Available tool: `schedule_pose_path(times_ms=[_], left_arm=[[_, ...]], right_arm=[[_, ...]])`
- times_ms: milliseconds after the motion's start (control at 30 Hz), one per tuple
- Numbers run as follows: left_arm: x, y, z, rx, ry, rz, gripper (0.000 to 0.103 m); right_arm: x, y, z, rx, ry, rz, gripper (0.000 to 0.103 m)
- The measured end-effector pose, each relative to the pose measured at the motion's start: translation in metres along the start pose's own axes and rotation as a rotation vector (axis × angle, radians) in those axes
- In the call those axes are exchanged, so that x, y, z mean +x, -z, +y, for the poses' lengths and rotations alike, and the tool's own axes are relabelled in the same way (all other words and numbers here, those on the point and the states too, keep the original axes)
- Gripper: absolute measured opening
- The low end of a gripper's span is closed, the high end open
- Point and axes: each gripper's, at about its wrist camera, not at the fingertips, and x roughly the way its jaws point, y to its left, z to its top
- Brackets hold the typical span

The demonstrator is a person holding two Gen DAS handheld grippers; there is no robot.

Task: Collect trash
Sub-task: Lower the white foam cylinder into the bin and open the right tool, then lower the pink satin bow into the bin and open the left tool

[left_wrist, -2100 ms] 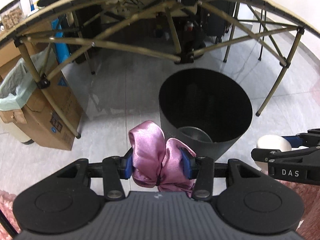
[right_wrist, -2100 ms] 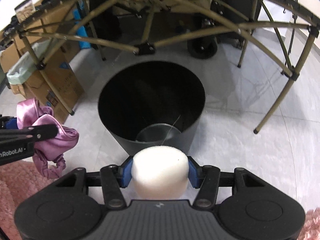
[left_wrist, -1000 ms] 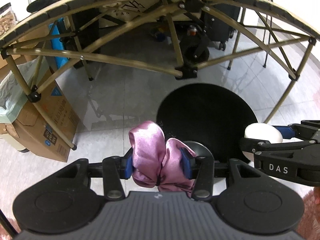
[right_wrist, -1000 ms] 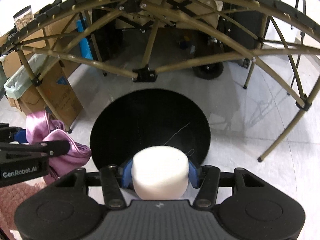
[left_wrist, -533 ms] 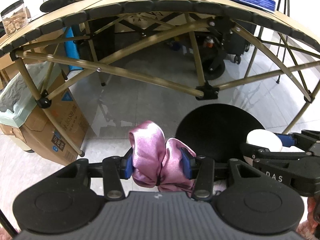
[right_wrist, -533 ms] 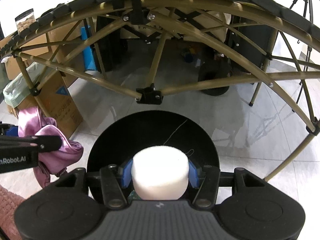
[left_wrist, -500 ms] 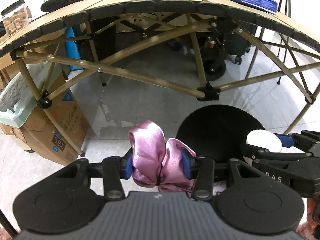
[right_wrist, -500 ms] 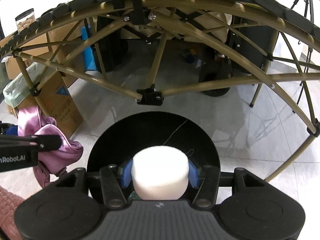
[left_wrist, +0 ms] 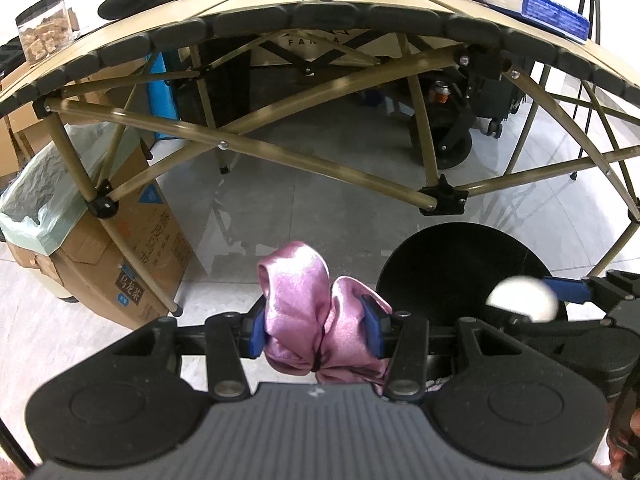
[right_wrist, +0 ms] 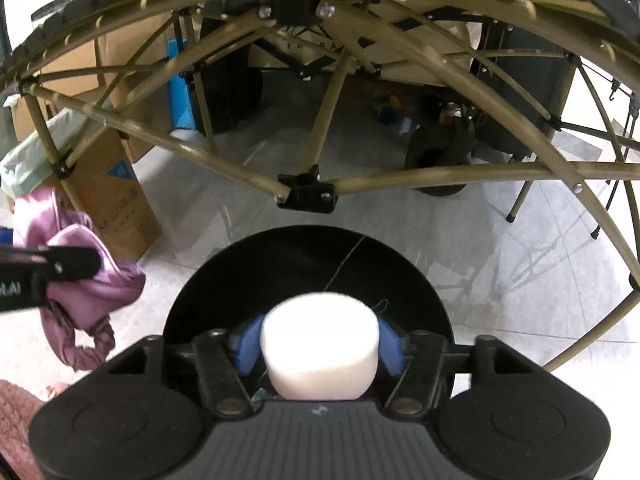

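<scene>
Raised since two seconds ago: both views now look across the mouth of the black bin [right_wrist: 308, 276] rather than down its wall, with more of the folding bench [left_wrist: 320, 20] overhead. Right gripper [right_wrist: 320, 350] opening, its blue pads [right_wrist: 390, 346] drawn a little apart from the white foam puck [right_wrist: 320, 346], which a half second ago sat clamped between them; puck blurred, over the near part of the bin mouth, probably just let go and falling. Left gripper [left_wrist: 318, 330] still clamped on the pink satin scrunchie [left_wrist: 316, 312], just left of the bin rim and not yet over it. Likely next: shift right over the bin, then release the scrunchie too.
</scene>
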Motion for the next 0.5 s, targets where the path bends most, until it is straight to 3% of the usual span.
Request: schedule_pose_path(times_ms=[67,100,500], left_arm=[[-0.0008,-0.0005,-0.0003,0.003,-0.002,-0.004,0.047],[-0.0008,-0.0006,-0.0001,0.004,-0.002,-0.004,0.047],[-0.0011,0.0001,0.0003,0.006,-0.004,-0.001,0.047]], right_arm=[[0.0015,0.0008,0.0003,-0.004,0.006,0.01,0.093],[0.0022,0.001,0.0009,-0.007,0.011,0.014,0.097],[0.0029,0.0016,-0.0031,0.004,0.032,0.031,0.103]])
